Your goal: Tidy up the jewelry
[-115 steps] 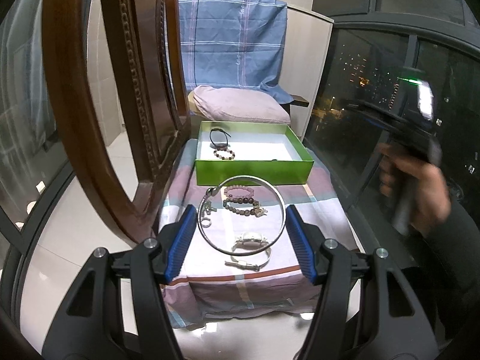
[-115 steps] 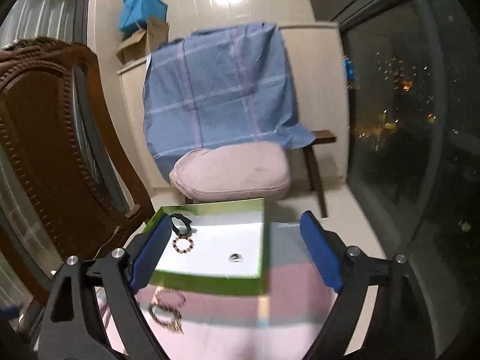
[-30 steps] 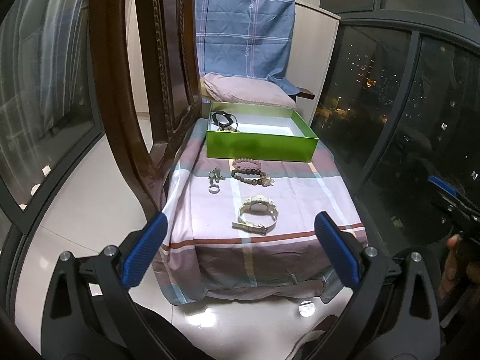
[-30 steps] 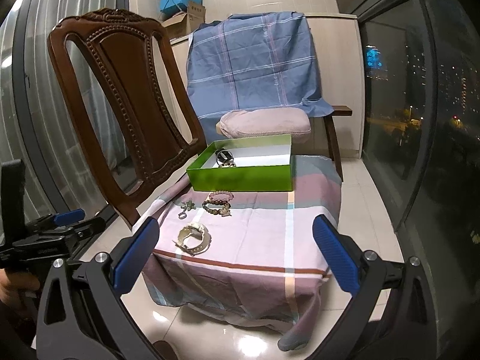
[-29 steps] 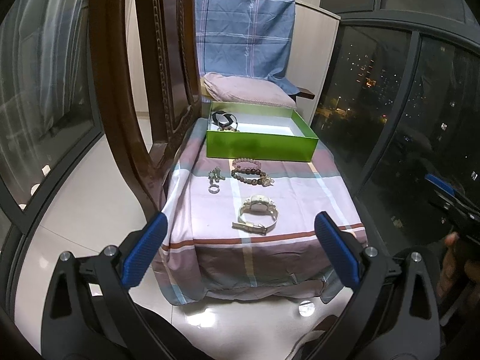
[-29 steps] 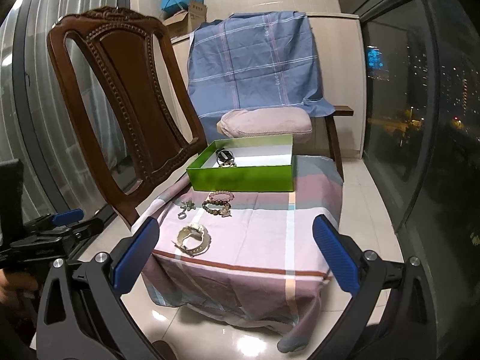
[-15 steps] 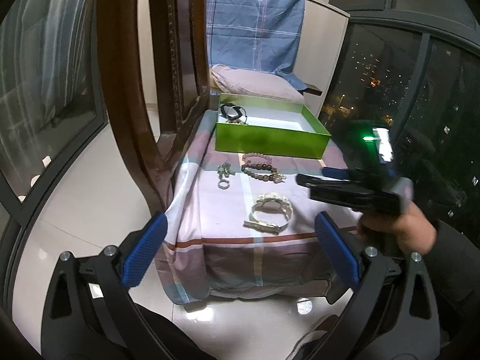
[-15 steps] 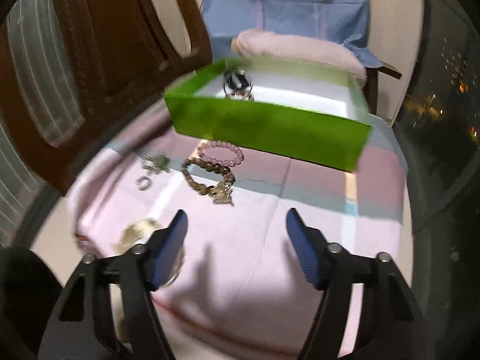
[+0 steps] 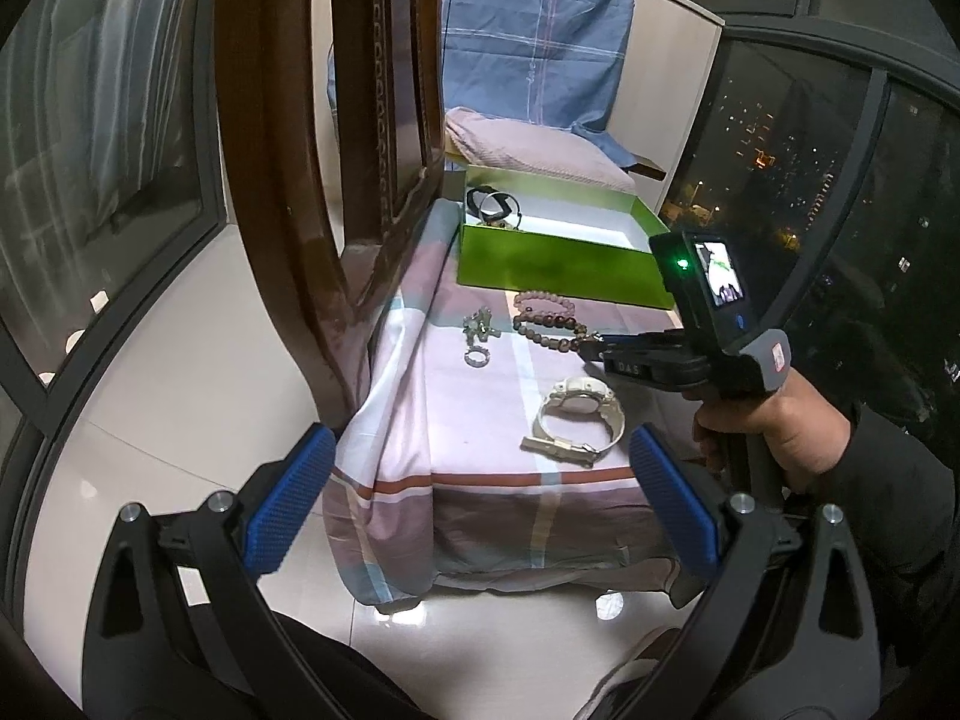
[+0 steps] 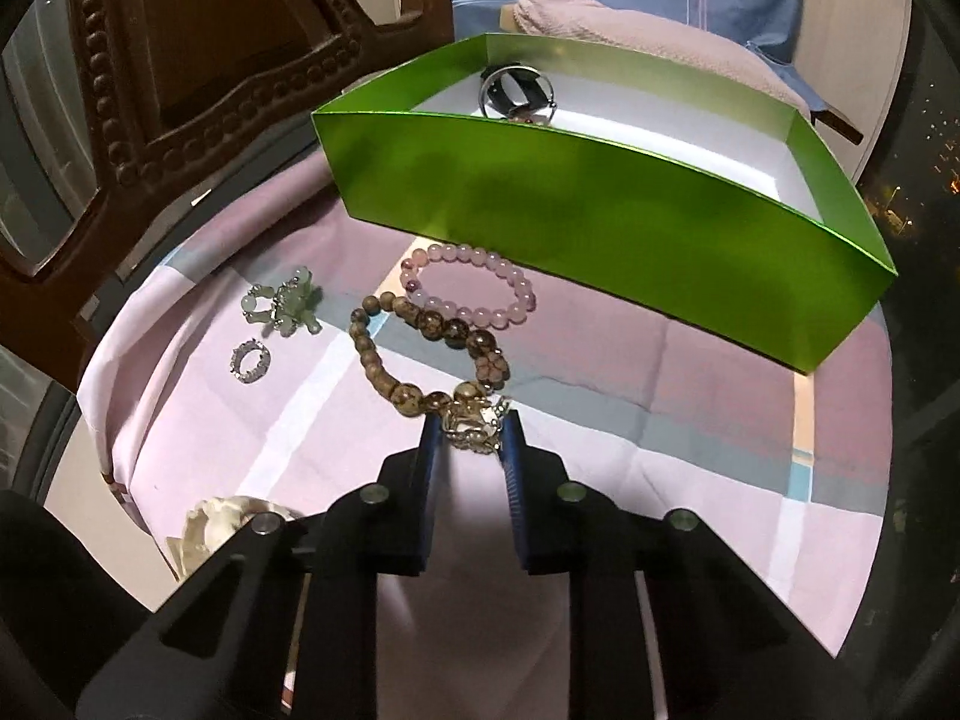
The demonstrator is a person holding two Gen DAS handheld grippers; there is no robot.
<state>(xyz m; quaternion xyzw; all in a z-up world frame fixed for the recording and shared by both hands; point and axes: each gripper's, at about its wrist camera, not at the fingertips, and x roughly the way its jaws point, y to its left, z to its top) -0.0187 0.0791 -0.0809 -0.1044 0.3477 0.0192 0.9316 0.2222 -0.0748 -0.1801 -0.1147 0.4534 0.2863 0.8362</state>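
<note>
A brown bead bracelet (image 10: pixel 414 354) with a gold charm lies on the cloth-covered table (image 10: pixel 660 438). My right gripper (image 10: pixel 470 429) has its jaws narrowed around the charm, touching it; it also shows in the left wrist view (image 9: pixel 591 348). A pink bead bracelet (image 10: pixel 474 291), green earrings (image 10: pixel 282 303) and a small ring (image 10: pixel 250 362) lie nearby. A white watch (image 9: pixel 576 414) lies near the front edge. A green box (image 10: pixel 600 210) at the back holds a bangle and dark bracelets (image 10: pixel 516 93). My left gripper (image 9: pixel 474 504) is open and empty, held back before the table.
A carved wooden chair (image 9: pixel 336 138) stands close at the table's left. A pink pillow (image 9: pixel 528 144) and a blue cloth (image 9: pixel 534 42) lie behind the box. Dark windows are on the right. The tiled floor (image 9: pixel 150 372) spreads to the left.
My right gripper has come in low over the table from the right and narrowed its jaws around the brown bracelet's charm. The left gripper has shifted slightly closer.
</note>
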